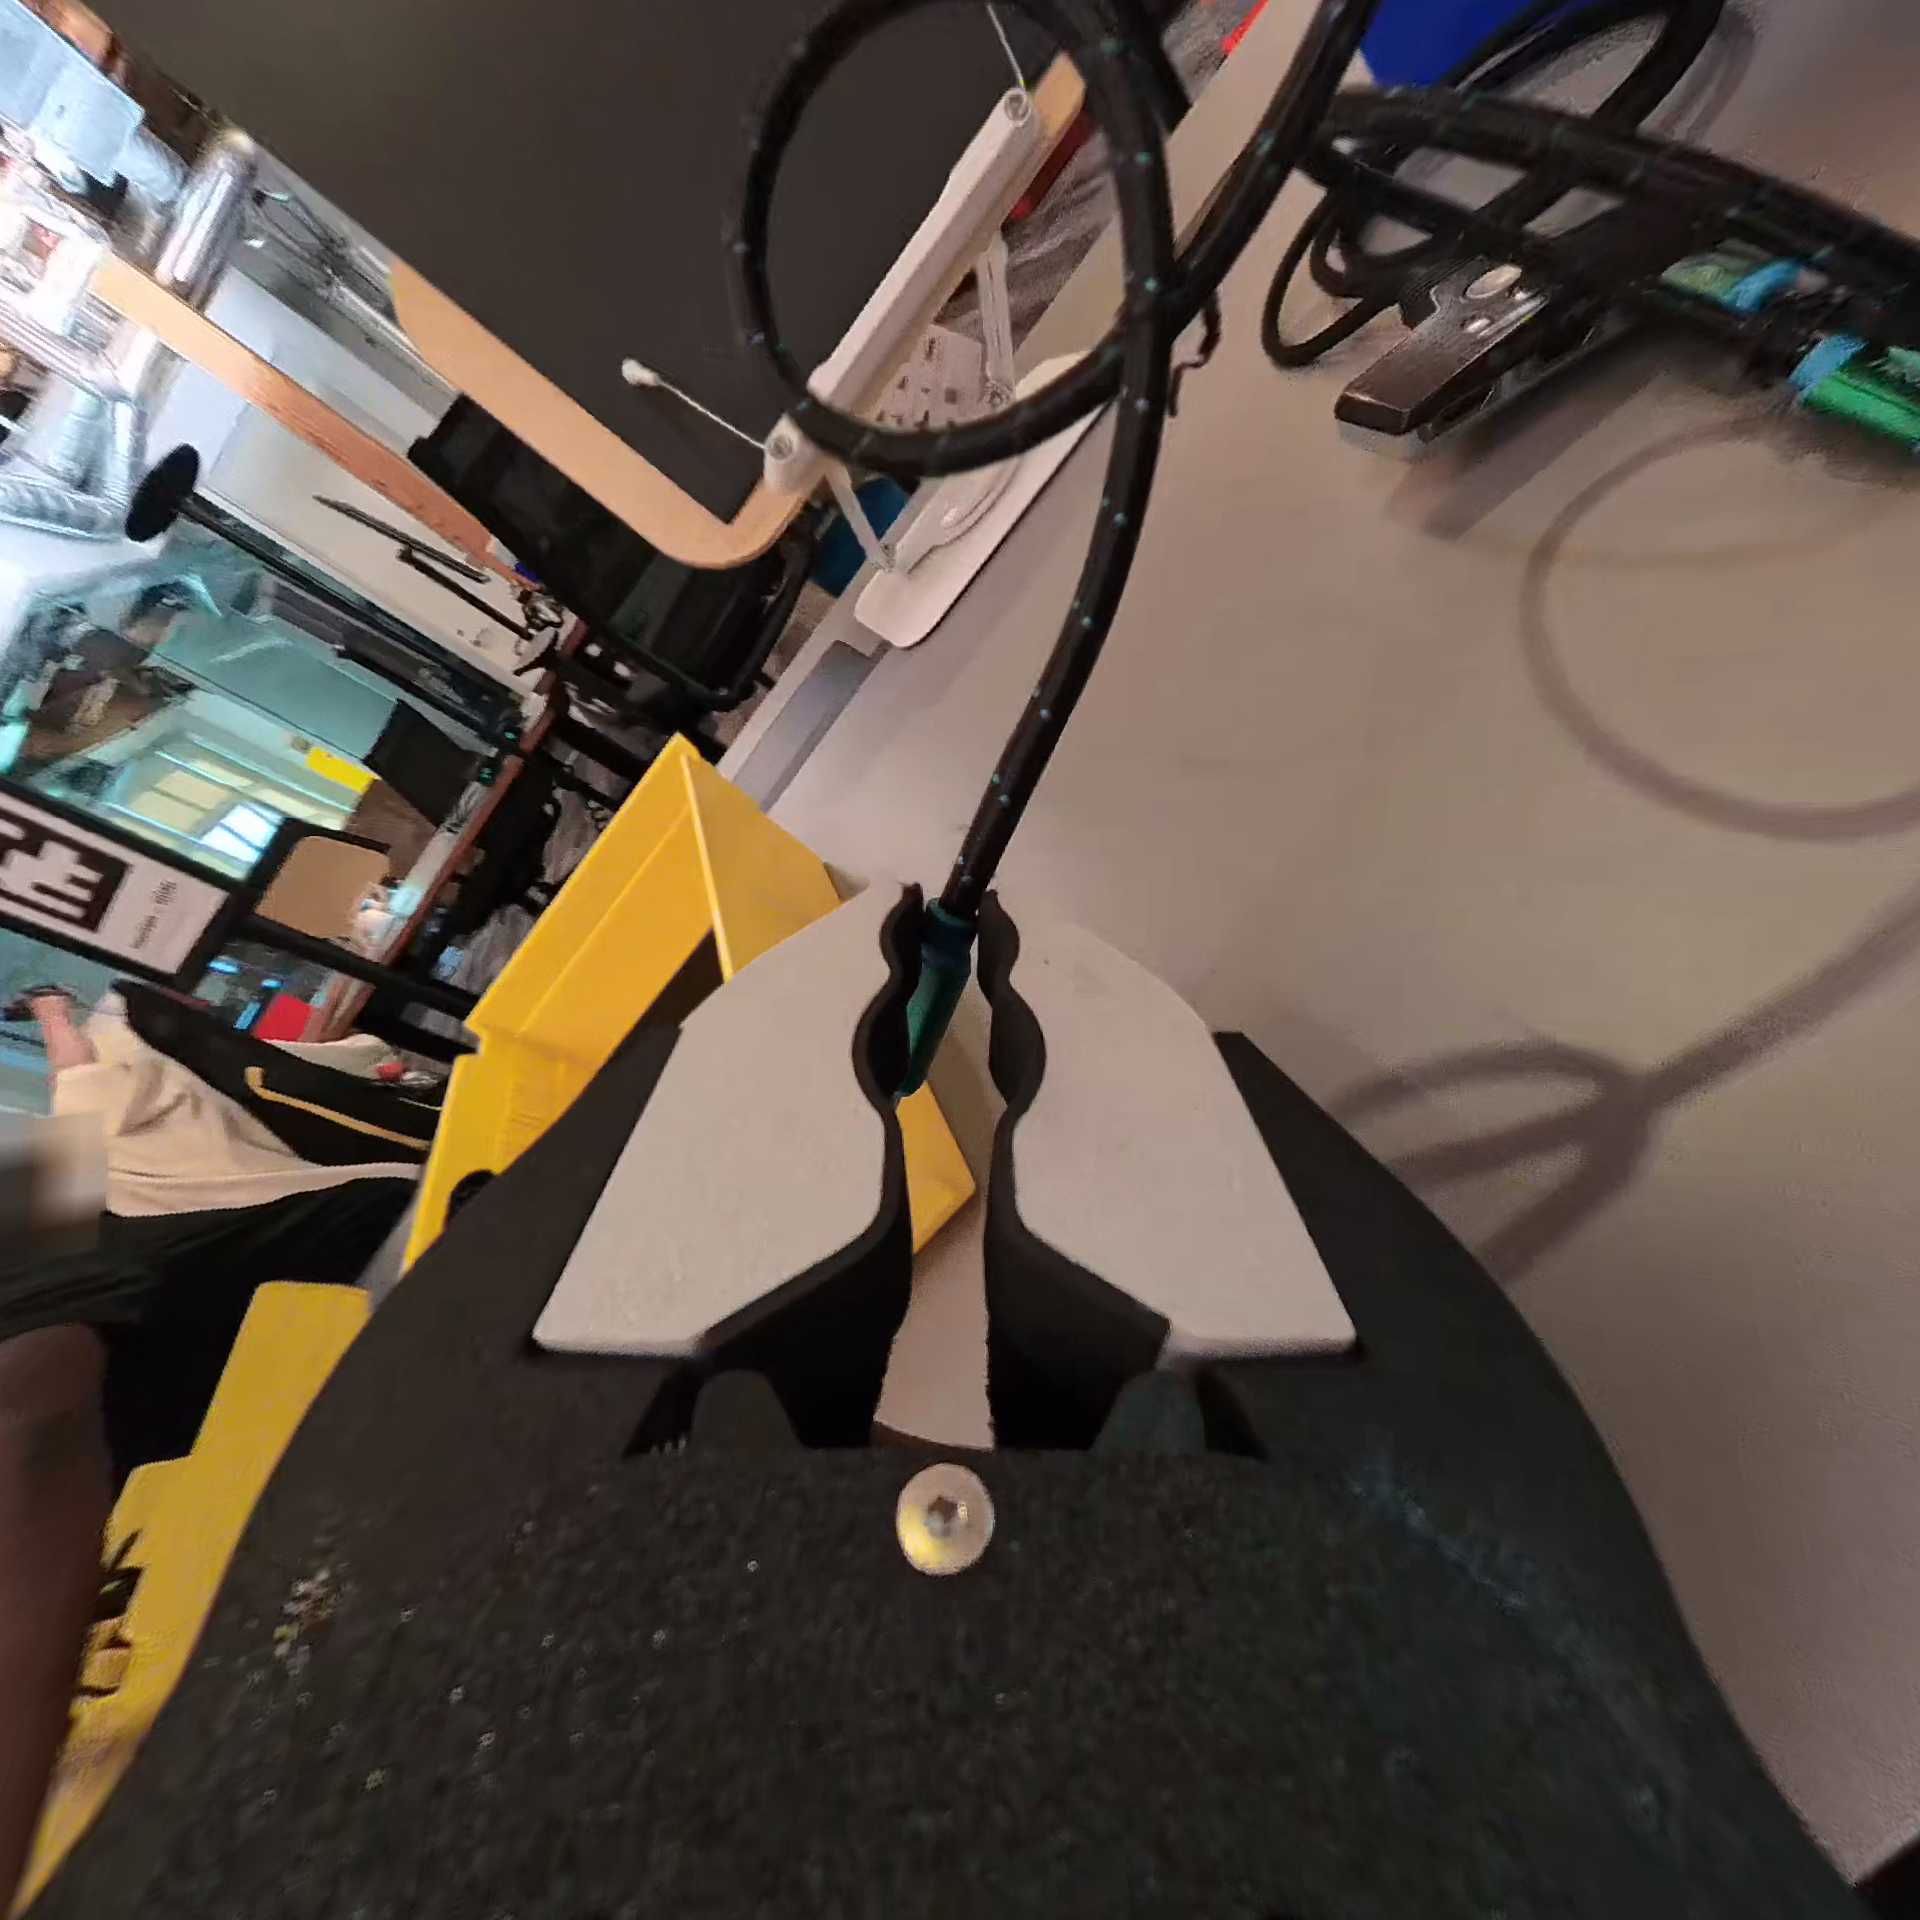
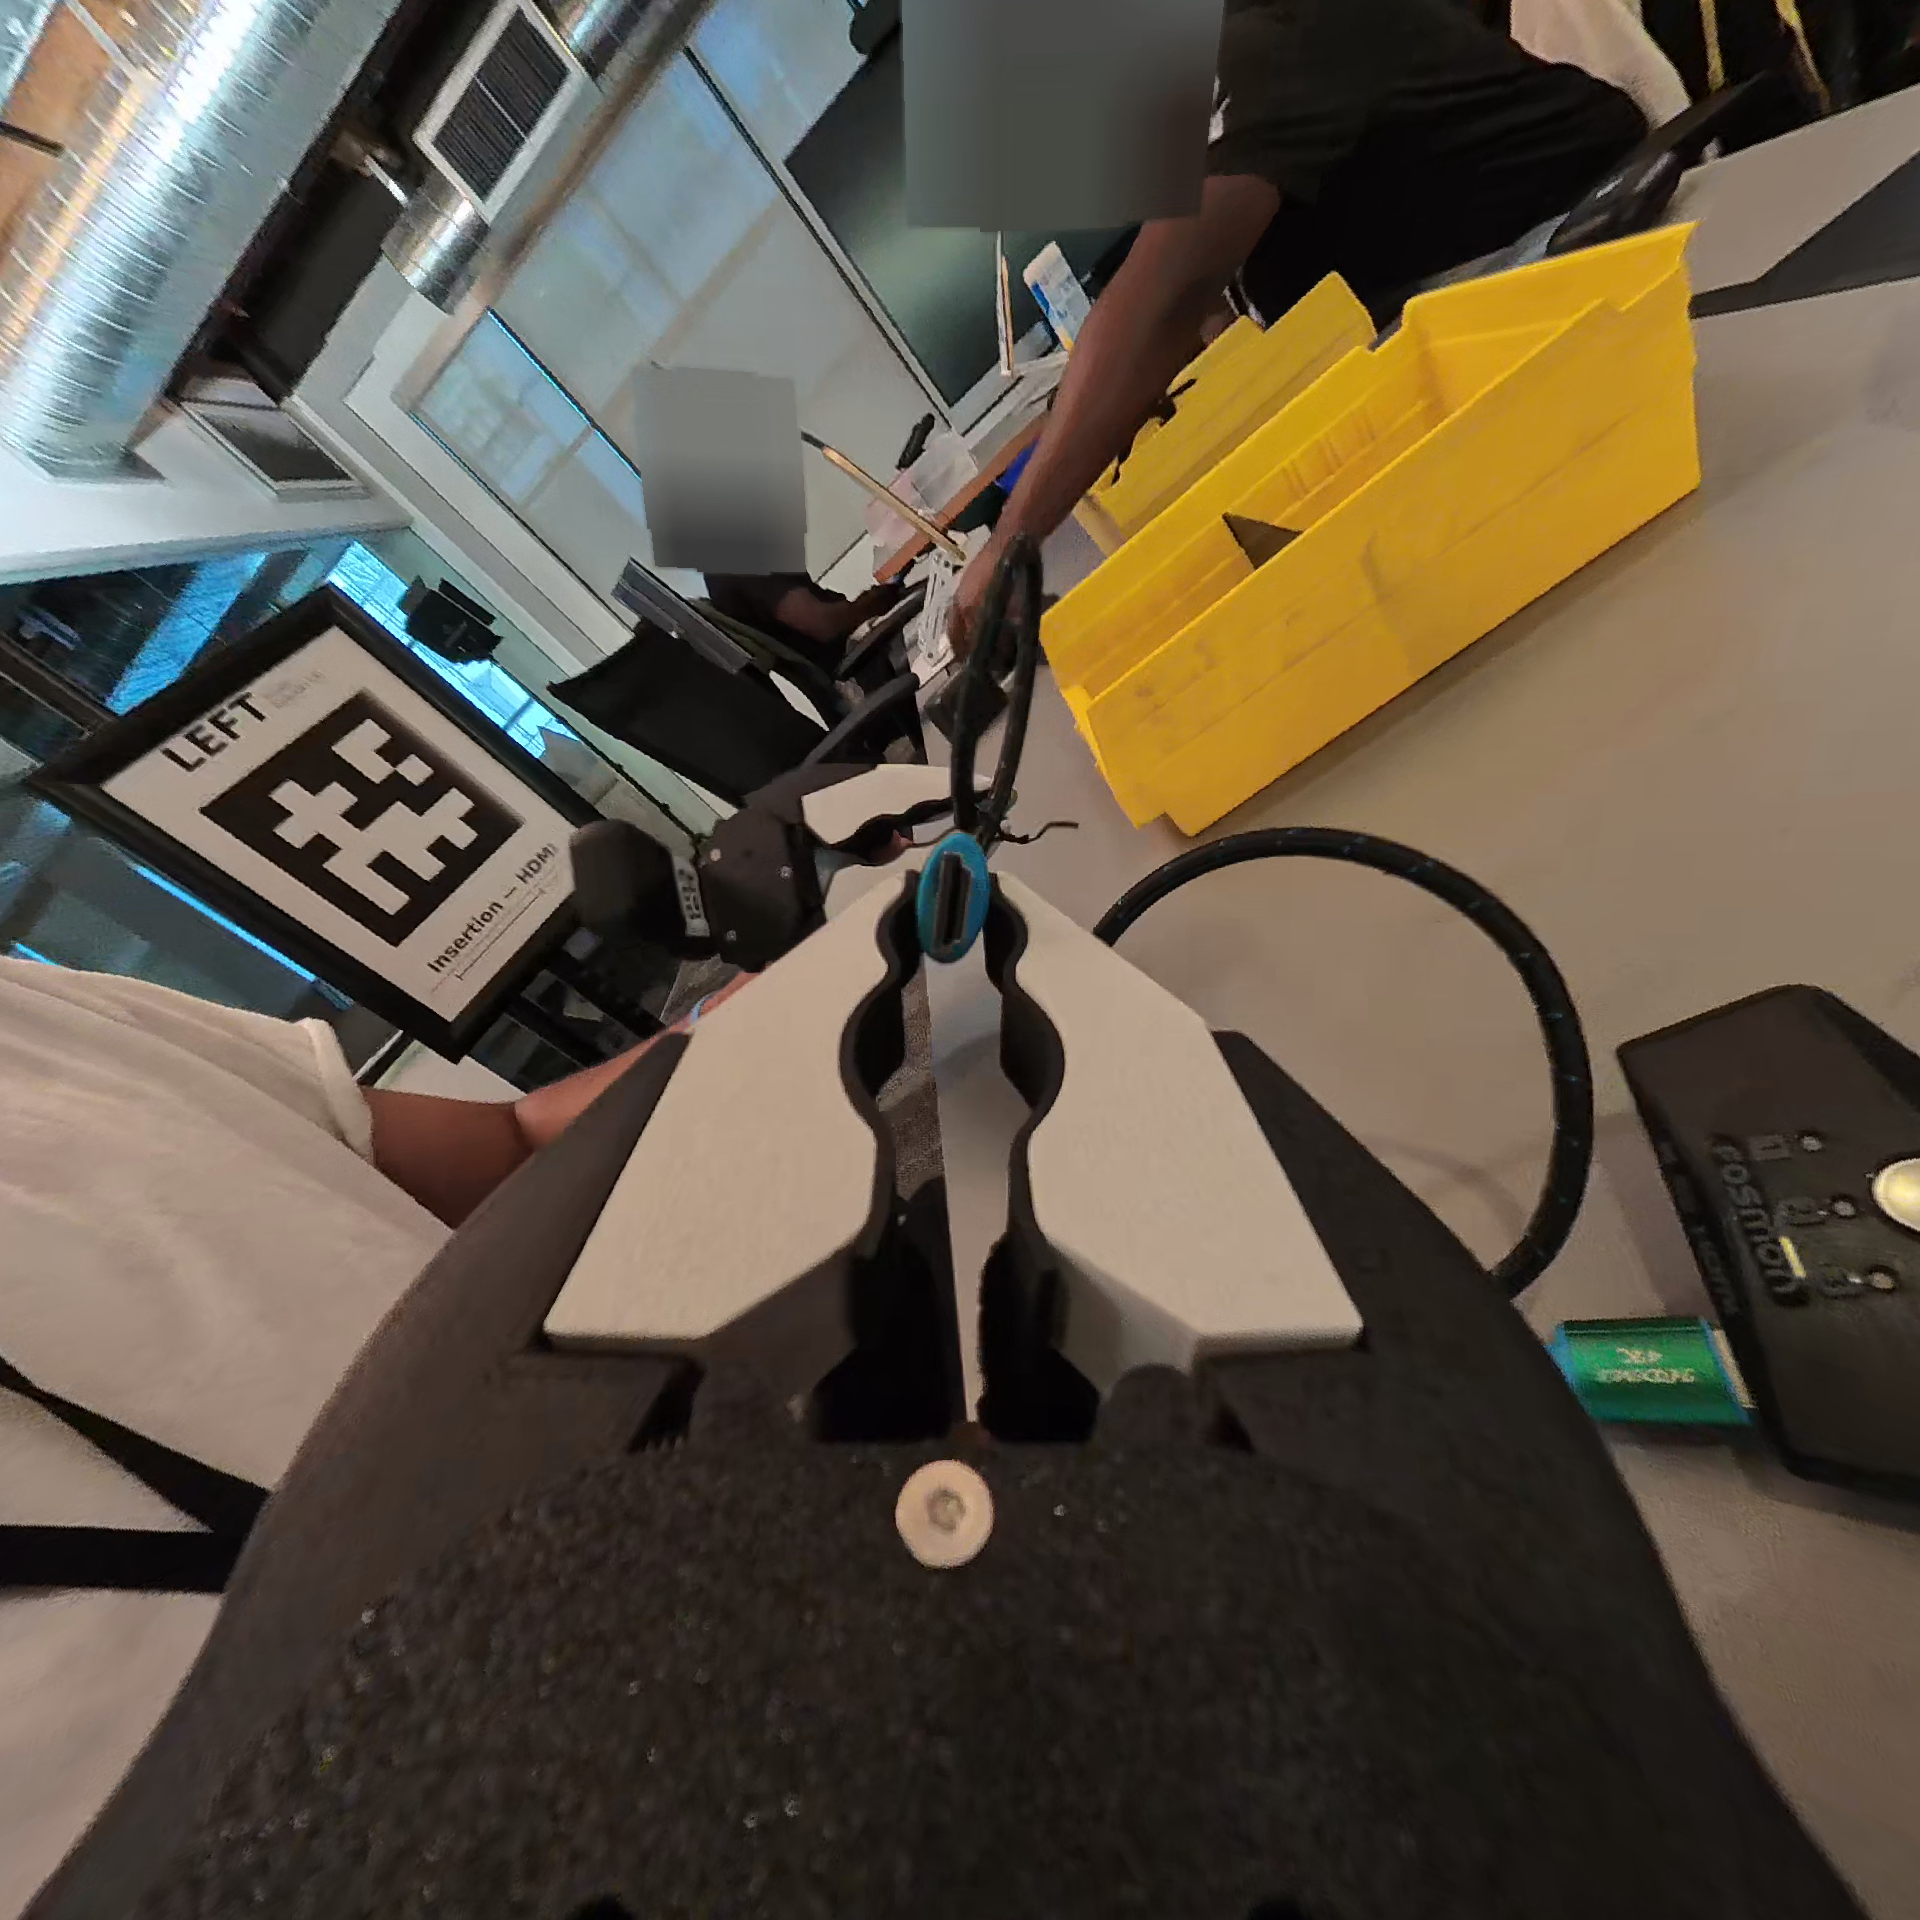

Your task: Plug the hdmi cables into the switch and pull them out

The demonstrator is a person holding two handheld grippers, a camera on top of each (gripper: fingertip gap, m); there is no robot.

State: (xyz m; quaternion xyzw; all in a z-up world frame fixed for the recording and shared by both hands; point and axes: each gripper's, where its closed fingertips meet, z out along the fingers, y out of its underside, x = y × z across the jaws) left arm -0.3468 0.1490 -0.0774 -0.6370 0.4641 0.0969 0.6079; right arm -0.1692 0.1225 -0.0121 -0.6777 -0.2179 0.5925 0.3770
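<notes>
My left gripper (image 1: 940,914) is shut on the green plug (image 1: 930,997) of a black braided HDMI cable (image 1: 1091,582), which rises ahead and coils in a loop. The black switch (image 1: 1455,343) lies far at the upper right with green plugs (image 1: 1860,400) and cables on it. My right gripper (image 2: 948,894) is shut at its tips on a blue-rimmed HDMI plug (image 2: 948,904) whose connector faces the camera. The switch (image 2: 1818,1195) lies low on the right, with a green plug (image 2: 1652,1382) in its side and a black cable (image 2: 1455,883) arcing behind. The left gripper (image 2: 894,821) shows just beyond.
Yellow bins (image 2: 1403,582) stand on the grey table (image 2: 1558,883) ahead; one (image 1: 644,935) lies under my left fingers. A person's arm (image 2: 1091,395) reaches toward the bins. A framed marker sign (image 2: 312,821) stands at the left. A white stand (image 1: 935,312) sits at the table edge. Tip to tip, the grippers are about 20 centimeters apart. To reach the black switch (image 1: 1455,343) in a straight line is about 15 centimeters for my right fingers, about 25 centimeters for my left. Seen from the right wrist view (image 2: 1741,1111) as well.
</notes>
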